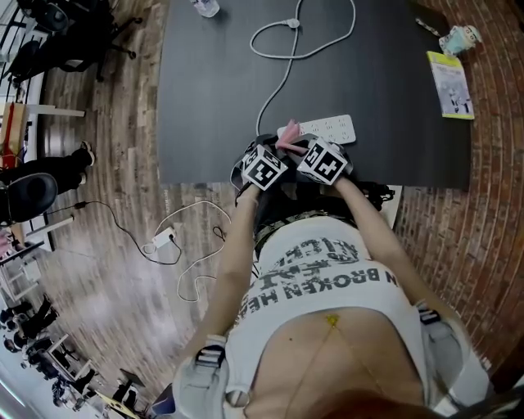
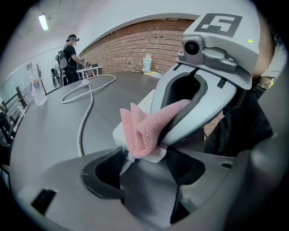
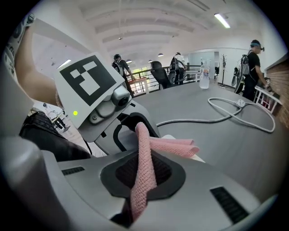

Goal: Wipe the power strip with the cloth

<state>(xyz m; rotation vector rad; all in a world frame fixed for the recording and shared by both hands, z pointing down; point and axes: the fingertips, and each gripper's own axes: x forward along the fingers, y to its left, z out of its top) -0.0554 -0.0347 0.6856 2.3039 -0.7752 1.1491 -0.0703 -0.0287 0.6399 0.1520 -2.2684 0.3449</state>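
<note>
The white power strip point(image 1: 329, 128) lies near the front edge of the dark table point(image 1: 205, 98), its cable point(image 1: 282, 82) looping away to the far side. My left gripper point(image 1: 274, 155) has its jaws set apart on either side of the strip's near end point(image 2: 151, 155), pinching it. My right gripper point(image 1: 307, 149) is shut on the pink cloth point(image 1: 288, 134). The cloth point(image 3: 143, 162) runs up through the right jaws and folds over onto the strip. In the left gripper view the cloth point(image 2: 144, 128) hangs bunched from the right gripper point(image 2: 167, 135), resting on the strip.
A green leaflet point(image 1: 449, 84) and a small toy figure point(image 1: 458, 37) sit at the table's right side, and a clear bottle point(image 1: 205, 6) stands at the far edge. A loose charger cable point(image 1: 164, 240) lies on the wooden floor. People stand far behind the table.
</note>
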